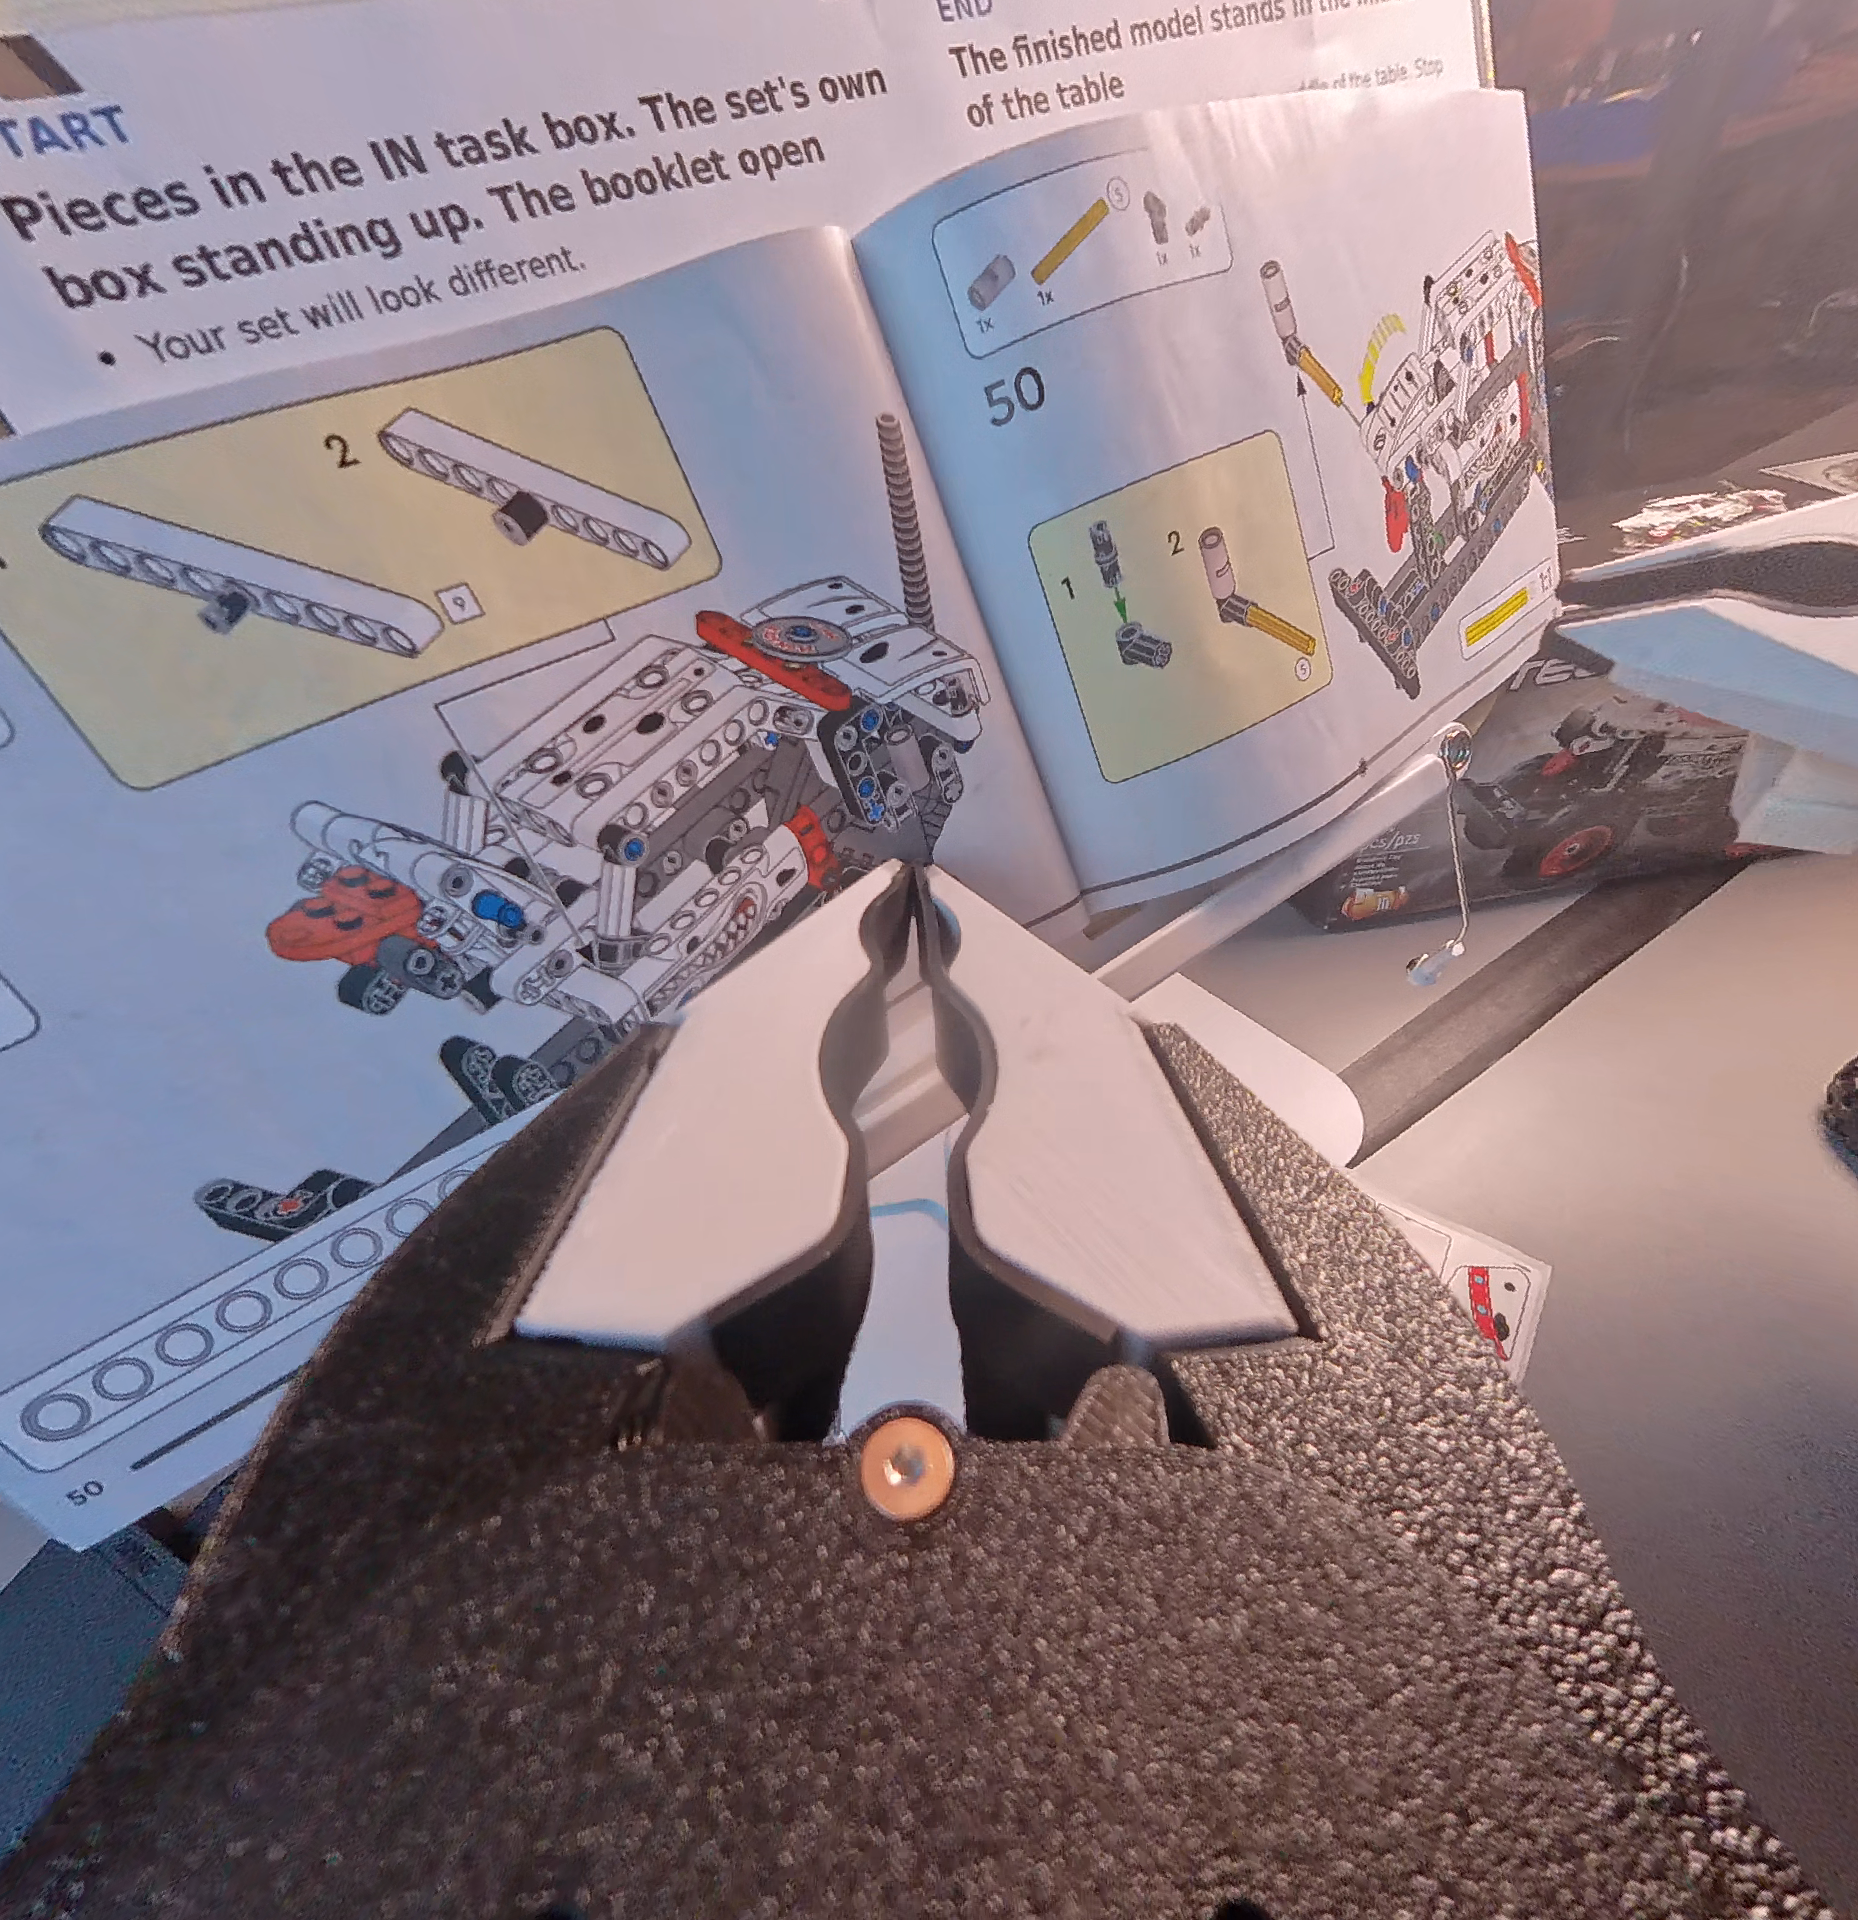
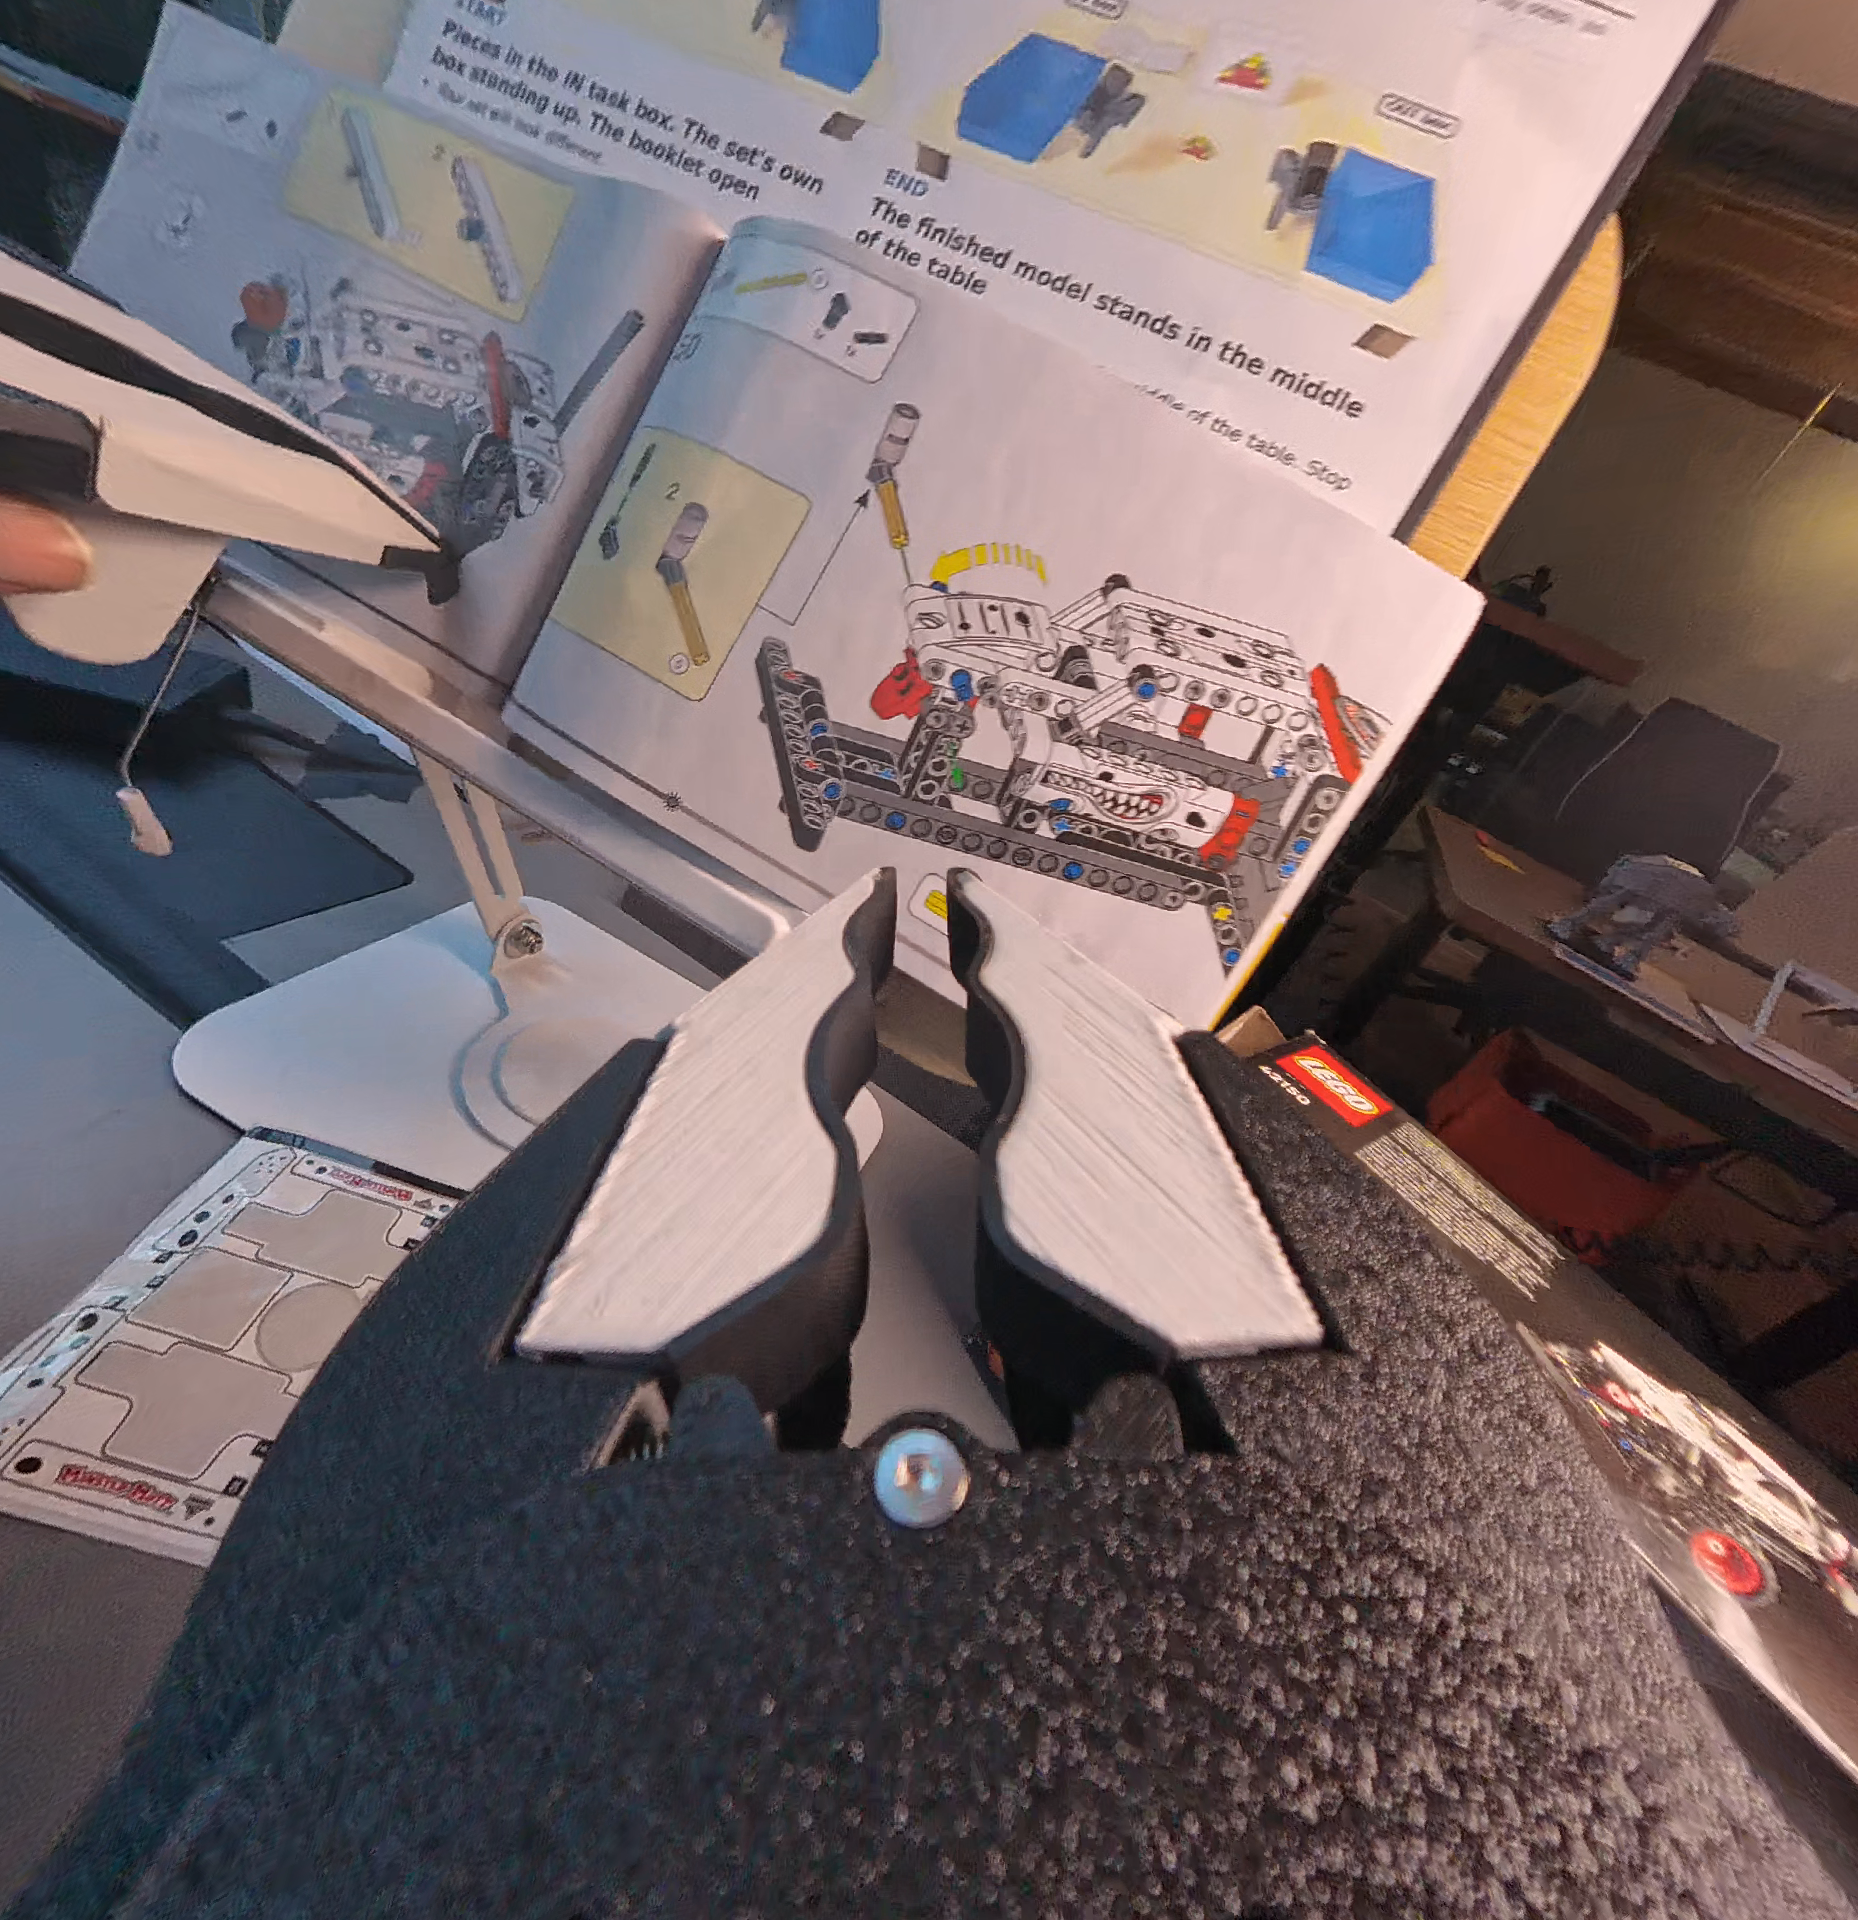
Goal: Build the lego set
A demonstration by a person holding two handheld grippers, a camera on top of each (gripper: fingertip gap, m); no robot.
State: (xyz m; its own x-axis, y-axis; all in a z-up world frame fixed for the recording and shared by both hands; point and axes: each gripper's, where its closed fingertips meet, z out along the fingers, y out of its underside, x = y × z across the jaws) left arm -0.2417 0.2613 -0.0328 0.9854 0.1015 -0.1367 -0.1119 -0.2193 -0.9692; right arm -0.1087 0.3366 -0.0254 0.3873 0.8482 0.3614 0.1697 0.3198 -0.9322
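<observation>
We find the instruction booklet open on its metal stand at a late-looking step. The left gripper is clenched at the booklet's lower edge, possibly pinching a page, though the view is poor. The right gripper is slightly parted and empty. The set's box lies beside the stand; no model or loose pieces show, so progress cannot be confirmed.

Glossy paper booklet, metal stand
</observation>
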